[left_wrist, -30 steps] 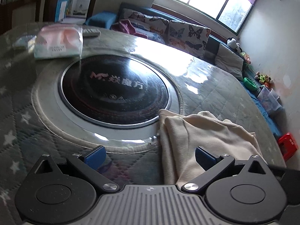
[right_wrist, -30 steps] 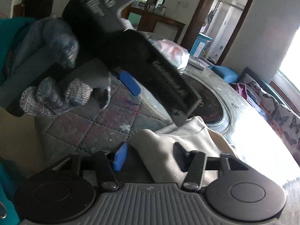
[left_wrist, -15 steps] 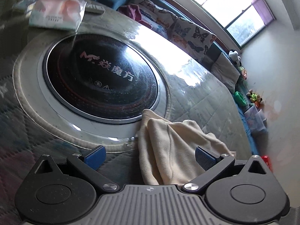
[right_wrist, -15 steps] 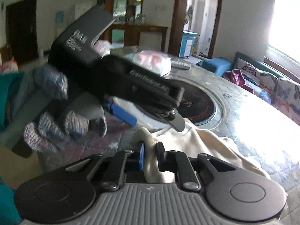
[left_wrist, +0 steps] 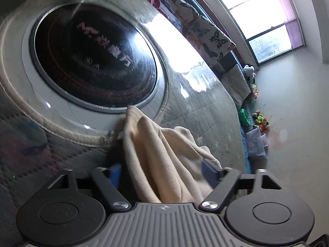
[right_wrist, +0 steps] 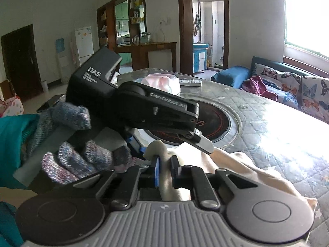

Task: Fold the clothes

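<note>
The folding is only at its start, I think: my right gripper [right_wrist: 165, 169] is closed on a bunch of the cream garment [left_wrist: 164, 156], my left gripper [left_wrist: 164, 174] is wide open around it, holding nothing, and the crumpled cloth lies on the quilted table [left_wrist: 205, 111] beside the black cooktop [left_wrist: 92, 55], its long axis pointing to that disc.

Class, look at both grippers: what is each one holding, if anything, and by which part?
The right gripper is shut on a bunched edge of the cream garment. The left gripper is open around the garment, holding nothing.
</note>
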